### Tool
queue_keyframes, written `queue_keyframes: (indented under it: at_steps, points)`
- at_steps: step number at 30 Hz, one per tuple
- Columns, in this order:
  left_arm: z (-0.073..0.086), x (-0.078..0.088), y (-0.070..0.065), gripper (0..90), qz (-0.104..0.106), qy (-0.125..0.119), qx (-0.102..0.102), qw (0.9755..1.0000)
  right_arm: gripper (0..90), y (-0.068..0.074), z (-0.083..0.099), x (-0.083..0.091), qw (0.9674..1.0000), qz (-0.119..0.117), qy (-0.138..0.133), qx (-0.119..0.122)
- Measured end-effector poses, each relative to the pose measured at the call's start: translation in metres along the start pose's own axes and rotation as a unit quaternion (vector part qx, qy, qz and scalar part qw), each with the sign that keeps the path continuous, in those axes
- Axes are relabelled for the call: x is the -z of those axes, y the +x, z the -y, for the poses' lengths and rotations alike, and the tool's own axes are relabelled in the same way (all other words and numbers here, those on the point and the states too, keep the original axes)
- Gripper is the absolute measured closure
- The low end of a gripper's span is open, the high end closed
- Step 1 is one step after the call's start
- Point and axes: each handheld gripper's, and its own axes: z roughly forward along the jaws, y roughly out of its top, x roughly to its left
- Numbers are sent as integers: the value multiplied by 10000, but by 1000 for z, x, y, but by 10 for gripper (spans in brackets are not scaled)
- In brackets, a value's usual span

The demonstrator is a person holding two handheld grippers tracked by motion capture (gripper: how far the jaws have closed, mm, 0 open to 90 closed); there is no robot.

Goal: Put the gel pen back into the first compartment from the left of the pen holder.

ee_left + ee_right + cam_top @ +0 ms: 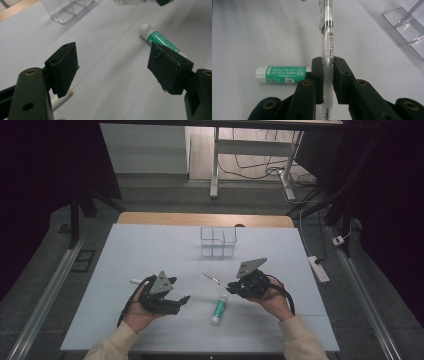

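A clear pen (pixel 327 35) with a silver band is clamped between the pads of my right gripper (pixel 328 67), its length pointing away from me. In the high view, the pen (pixel 212 279) sticks out to the left of the right gripper (pixel 234 285), just above the table. A green and white glue stick (pixel 218 309) lies on the table between the two hands; it is seen as the glue stick (pixel 282 74) left of the right jaws. My left gripper (pixel 112 60) is open with nothing between its pads, and the glue stick (pixel 160 41) lies beyond its right pad.
A clear plastic organizer (pixel 218 241) with compartments stands at the back middle of the white table (pixel 150 250). A small white stick (pixel 135 281) lies by the left hand, seen under the left pad as the white stick (pixel 61 100). Cables and a power strip (pixel 318 268) lie on the floor to the right.
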Motion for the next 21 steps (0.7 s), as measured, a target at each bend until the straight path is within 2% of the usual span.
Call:
queue_keyframes:
  at_steps: [9, 13, 21]
  points:
    - [-12, -9, -6, 260, 0, 26, -180, 9998, 788, 5, -3, -8, 9999, -132, 90, 66]
    - [-17, -13, -7, 273, 83, 42, -235, 9997, 788, 8, -5, -11, 9997, -191, 146, 96]
    - [-25, -21, -11, 279, 74, 167, -448, 9988, 788, 12, -7, -16, 9992, -288, 219, 163]
